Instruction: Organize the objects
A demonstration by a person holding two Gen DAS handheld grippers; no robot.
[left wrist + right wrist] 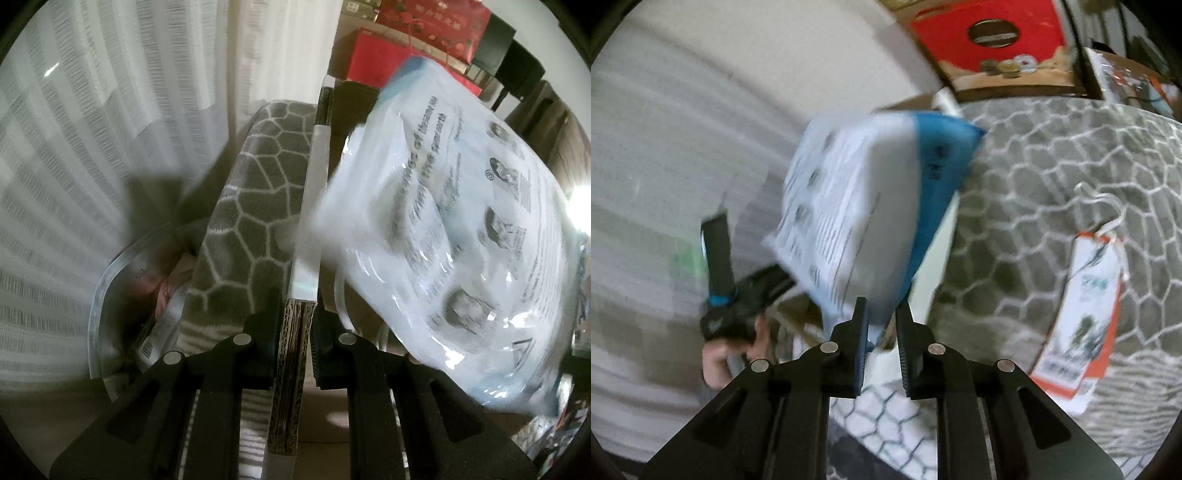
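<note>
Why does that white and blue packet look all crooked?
The packet hangs tilted in the air, pinched only by its bottom corner in the right gripper. It looks blurry too. The left gripper clamps a cardboard flap beside the grey patterned towel.

White sheer curtain (pixel 92 147), left of frame; red gift boxes (pixel 424 40), stacked, upper right; red carton (pixel 990 37), top of right-wrist view.

A home room is showing here: sheer white curtains (pixel 110 147) are hanging by a window, a grey patterned blanket (pixel 255 206) is lying nearby, red gift boxes (pixel 424 40) are stacking behind.
</note>
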